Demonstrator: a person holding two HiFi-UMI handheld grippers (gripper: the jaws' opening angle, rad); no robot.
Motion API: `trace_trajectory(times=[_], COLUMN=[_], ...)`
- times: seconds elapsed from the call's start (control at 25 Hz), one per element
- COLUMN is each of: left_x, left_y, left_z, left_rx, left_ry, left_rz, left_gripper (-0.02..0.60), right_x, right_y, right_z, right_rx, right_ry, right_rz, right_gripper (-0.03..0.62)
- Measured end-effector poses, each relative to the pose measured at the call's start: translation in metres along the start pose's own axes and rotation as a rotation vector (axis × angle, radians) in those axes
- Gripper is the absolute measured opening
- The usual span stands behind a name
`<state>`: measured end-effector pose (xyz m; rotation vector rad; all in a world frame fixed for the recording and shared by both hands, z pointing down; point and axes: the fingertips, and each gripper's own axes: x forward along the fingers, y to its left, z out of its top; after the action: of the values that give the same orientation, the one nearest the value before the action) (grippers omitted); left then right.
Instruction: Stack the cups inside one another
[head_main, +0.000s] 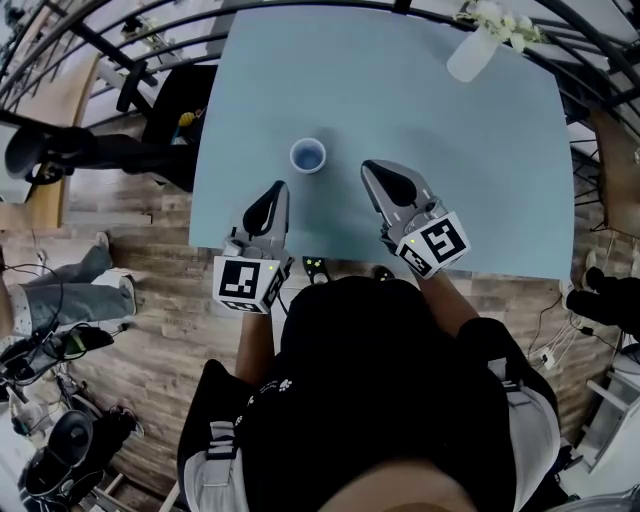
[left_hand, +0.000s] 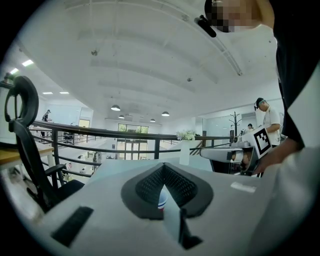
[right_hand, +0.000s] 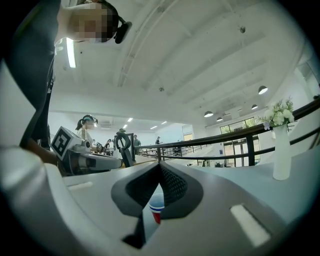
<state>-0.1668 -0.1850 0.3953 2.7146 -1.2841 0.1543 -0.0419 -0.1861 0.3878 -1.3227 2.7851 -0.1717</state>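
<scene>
A blue-rimmed cup (head_main: 308, 156) stands upright on the light blue table (head_main: 450, 150), near its front middle. Whether other cups sit inside it I cannot tell. My left gripper (head_main: 279, 187) lies low at the cup's near left, jaws together and empty. My right gripper (head_main: 368, 166) is at the cup's right, also shut with nothing in it. Neither touches the cup. In the left gripper view the closed tips (left_hand: 164, 166) frame a sliver of the cup (left_hand: 162, 198). The right gripper view shows its tips (right_hand: 160, 164) meeting above the red, white and blue cup (right_hand: 156, 210).
A white vase with flowers (head_main: 481, 42) stands at the table's far right corner. A black office chair (head_main: 165, 105) is off the table's left side. Railings ring the far edge. The person stands against the table's near edge (head_main: 340, 262).
</scene>
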Motion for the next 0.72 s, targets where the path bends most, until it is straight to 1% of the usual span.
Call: trace_trajectory(times=[0.72], left_x=[0.0100], left_y=[0.0026], left_z=[0.0023], left_rx=[0.007], left_ry=[0.007], left_rz=[-0.001], left_gripper=[-0.008], right_x=[0.0040], right_y=[-0.0057], right_z=[0.0012], right_rx=[0.013], right_ry=[0.006], right_rz=[0.012], right_gripper=[0.006])
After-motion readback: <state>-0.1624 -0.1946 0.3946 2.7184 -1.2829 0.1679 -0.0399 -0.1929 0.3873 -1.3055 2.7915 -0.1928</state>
